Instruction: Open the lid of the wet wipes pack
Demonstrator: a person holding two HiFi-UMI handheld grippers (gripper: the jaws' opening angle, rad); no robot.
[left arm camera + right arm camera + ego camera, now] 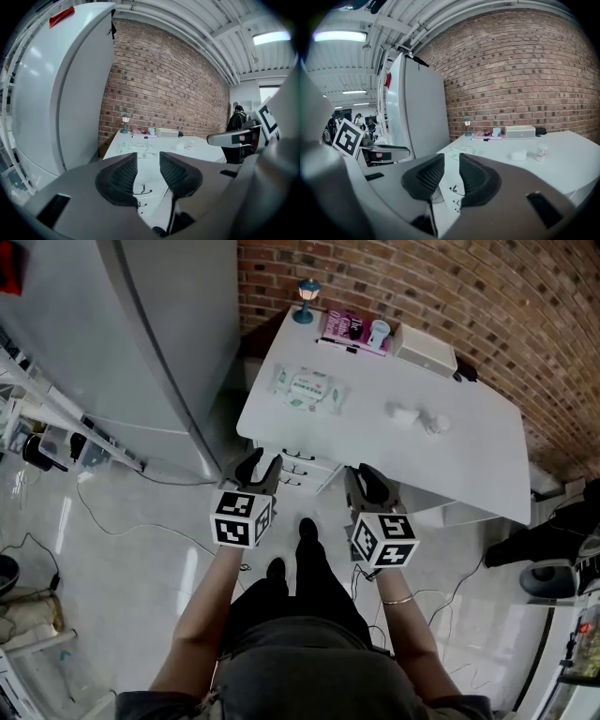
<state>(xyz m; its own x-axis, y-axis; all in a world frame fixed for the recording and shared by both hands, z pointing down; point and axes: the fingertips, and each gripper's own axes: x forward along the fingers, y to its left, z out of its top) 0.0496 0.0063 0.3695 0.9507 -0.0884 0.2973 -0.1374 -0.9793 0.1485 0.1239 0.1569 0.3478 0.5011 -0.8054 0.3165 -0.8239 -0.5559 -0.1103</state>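
Observation:
The wet wipes pack, pale green and white, lies flat on the left part of the white table with its lid down. It also shows in the left gripper view as the pack and in the right gripper view as the pack. My left gripper hovers short of the table's near edge, jaws apart and empty. Beside it my right gripper is also open with nothing between its pads. Both are well away from the pack.
A tall grey fridge stands left of the table. At the table's back are a small lamp, a pink book and a white box. A small white block and a bottle lie mid-table. Drawers sit under the table.

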